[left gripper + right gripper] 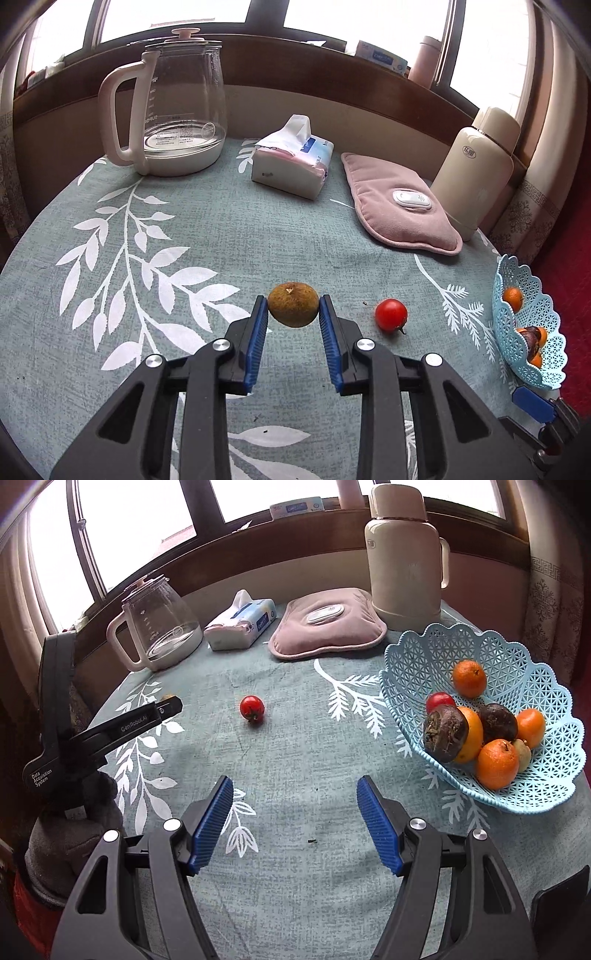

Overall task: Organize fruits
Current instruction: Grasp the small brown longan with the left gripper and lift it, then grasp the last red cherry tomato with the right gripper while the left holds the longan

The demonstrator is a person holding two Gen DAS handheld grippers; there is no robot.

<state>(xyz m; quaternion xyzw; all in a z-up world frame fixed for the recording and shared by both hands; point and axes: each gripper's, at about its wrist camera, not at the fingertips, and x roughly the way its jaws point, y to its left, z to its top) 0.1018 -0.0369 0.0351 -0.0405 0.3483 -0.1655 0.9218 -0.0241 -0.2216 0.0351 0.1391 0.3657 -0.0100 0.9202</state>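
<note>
My left gripper (293, 306) is shut on a brown kiwi (293, 304), held between its blue pads just above the tablecloth. A red cherry tomato (390, 314) lies on the cloth to the right of it, and shows in the right wrist view as well (252, 707). The light blue lattice basket (417, 653) stands at the right with several oranges, dark fruits and a red one inside; its rim (499, 275) shows at the right edge of the left wrist view. My right gripper (295, 794) stands open over bare cloth, nothing between its fingers. The left tool's body (110, 731) shows at the left.
At the back stand a glass kettle (173, 110), a tissue pack (291, 158), a pink heating pad (399, 206) and a cream thermos (476, 166). The green leaf-print tablecloth (184, 229) covers a round table whose edge curves close past the basket.
</note>
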